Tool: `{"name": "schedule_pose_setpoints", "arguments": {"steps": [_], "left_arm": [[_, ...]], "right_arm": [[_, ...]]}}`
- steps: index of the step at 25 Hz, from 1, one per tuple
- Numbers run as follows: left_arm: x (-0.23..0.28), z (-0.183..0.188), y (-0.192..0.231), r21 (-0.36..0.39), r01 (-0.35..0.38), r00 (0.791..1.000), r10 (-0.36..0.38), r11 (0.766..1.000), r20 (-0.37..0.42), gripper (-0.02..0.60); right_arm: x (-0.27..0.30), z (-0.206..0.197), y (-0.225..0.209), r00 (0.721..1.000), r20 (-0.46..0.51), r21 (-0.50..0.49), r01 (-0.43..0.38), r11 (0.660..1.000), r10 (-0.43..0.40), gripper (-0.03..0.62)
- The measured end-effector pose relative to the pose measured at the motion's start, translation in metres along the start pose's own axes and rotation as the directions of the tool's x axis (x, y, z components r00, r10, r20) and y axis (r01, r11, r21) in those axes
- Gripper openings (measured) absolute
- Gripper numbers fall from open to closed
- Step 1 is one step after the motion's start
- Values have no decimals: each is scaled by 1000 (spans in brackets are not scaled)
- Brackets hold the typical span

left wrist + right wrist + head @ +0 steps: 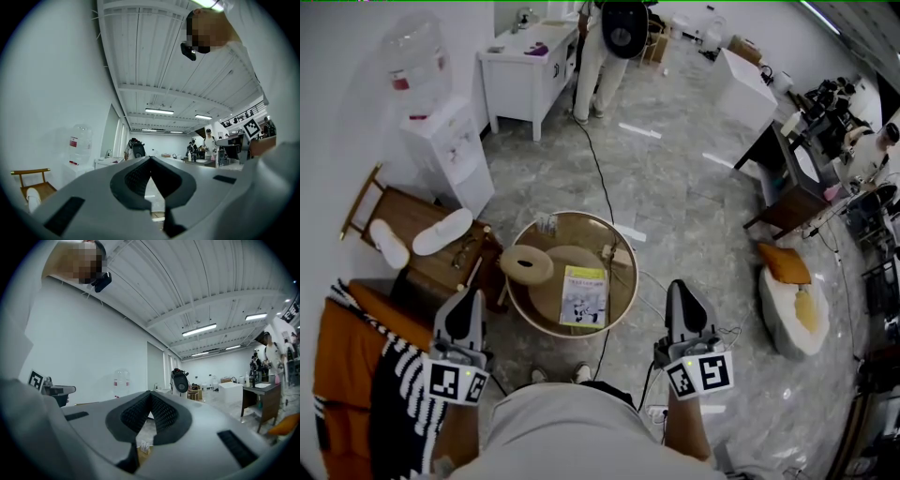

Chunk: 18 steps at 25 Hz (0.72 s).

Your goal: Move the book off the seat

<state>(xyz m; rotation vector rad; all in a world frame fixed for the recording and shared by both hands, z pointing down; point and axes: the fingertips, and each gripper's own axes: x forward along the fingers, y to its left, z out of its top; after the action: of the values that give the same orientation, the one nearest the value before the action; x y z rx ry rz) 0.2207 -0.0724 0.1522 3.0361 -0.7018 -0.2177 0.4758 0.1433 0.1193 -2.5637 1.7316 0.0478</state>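
Head view: book [584, 296] lies flat, cover up, on the right part of the round seat [630, 298], straight in front of you. A round tan cushion [527, 264] sits at the seat's left edge, apart from the book. You hold your left gripper [469, 305] and right gripper [682, 298] either side of the seat, both well clear of the book. A wooden rack with two white slippers [441, 232] stands to the left of the seat. A black cable [600, 178] runs across the floor to the seat.

Left gripper view: jaw pads meet at the tip and nothing is pinched. The camera looks up across the room at a water dispenser [79, 140] and a wooden chair [33, 180].

Right gripper view: claw fully closed, pads together, empty. A bit of the seat's edge shows under the jaws; a water bottle [121, 378] stands against the far wall and a dark desk [262, 399] is on the right.
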Motion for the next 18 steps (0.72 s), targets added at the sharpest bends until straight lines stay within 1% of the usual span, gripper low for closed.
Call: {"name": "schedule_pose_setpoints", "arguments": {"steps": [6,11,18], "left_arm": [[-9,-5,3,-20,7,1000,-7,1000,-4,17],[-16,-7,8,-16,24,1000,-24,1000,-16,17],[-21,-7,11,-18,40,999,-40,999,-13,17]], "right_arm": [[-4,-4,12,1000,-17,-12,8,1000,-8,21],[-5,-10,30,999,-32,-38,-4,999,3,21],[-11,-8,42,1000,-26,-45,1,999,-2,21]]}}
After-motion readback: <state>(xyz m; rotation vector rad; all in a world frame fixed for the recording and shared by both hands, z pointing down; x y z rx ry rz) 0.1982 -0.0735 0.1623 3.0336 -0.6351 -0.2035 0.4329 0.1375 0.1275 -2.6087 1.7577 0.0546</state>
